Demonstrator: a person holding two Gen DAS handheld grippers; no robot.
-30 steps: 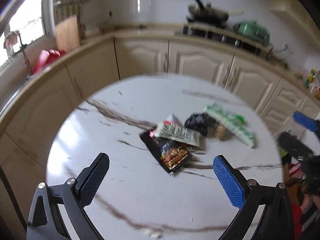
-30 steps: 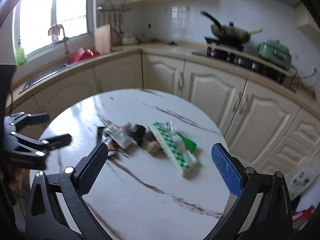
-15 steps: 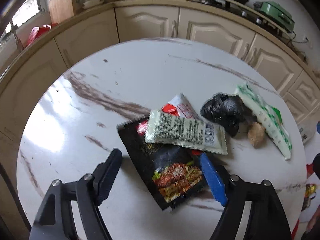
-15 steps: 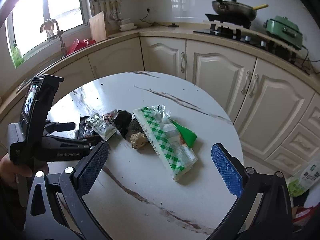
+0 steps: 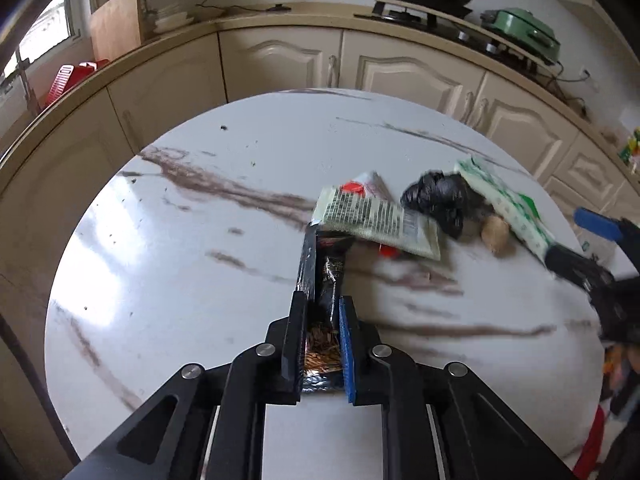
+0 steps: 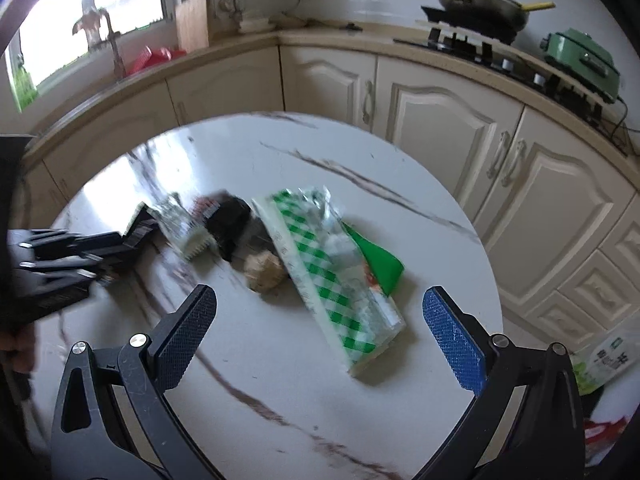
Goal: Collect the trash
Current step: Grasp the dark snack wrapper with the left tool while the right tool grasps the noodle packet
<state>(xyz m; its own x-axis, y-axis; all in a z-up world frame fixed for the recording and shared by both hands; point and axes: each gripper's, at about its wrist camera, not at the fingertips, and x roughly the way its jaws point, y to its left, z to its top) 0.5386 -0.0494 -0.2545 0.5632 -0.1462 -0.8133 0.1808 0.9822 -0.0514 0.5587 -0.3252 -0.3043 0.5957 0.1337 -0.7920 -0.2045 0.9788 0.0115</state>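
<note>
Trash lies on a round white marble table (image 5: 180,280). My left gripper (image 5: 322,312) is shut on a black snack wrapper (image 5: 326,272), folded upright between its jaws; it also shows in the right wrist view (image 6: 138,230). Beside it lie a pale green printed packet (image 5: 376,220), a crumpled black bag (image 5: 440,198), a tan crumpled lump (image 5: 496,234) and a green-checked white bag (image 6: 324,276). My right gripper (image 6: 320,332) is open and empty, hovering just in front of the checked bag, and shows at the right of the left wrist view (image 5: 592,248).
Cream cabinets (image 6: 440,120) curve behind the table. The counter holds a stove with a pan (image 6: 476,8), a green cooker (image 6: 580,60), a cutting board (image 6: 192,26) and a red rack (image 5: 70,76). A bag (image 6: 604,364) lies on the floor at right.
My left gripper moved onto the black wrapper and closed on it, folding it upright. My right gripper moved closer to the green-checked bag.
</note>
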